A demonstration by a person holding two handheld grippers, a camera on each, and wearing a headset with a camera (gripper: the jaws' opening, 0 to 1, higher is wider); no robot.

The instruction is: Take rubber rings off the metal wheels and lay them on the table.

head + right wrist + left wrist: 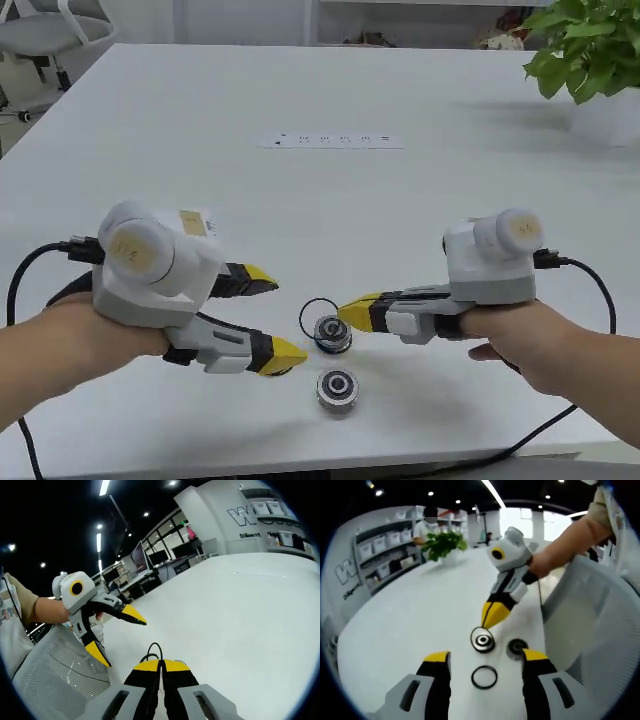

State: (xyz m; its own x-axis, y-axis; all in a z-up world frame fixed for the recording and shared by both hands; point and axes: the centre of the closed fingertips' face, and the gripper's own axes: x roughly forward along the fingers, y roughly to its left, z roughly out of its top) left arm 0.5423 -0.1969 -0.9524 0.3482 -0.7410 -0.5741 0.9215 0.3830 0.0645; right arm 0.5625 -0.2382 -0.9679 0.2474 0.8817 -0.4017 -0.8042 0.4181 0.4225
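Note:
Two metal wheels lie near the table's front edge: one [333, 335] in front of my right gripper's tips, the other [337, 388] nearer me. My right gripper [355, 312] is shut on a thin black rubber ring [306, 318], which loops out from its tips [152, 652] beside the first wheel [483, 641]. My left gripper [270, 315] stands open just left of the wheels. Between its jaws, in the left gripper view, a loose black ring [484, 677] lies flat on the table, with the second wheel [516, 647] to its right.
A flat white strip with small marks [330, 140] lies mid-table. A potted plant [585, 45] stands at the far right corner and an office chair [50, 30] beyond the far left. Cables trail from both grippers. The white table [420, 200] spreads wide beyond the wheels.

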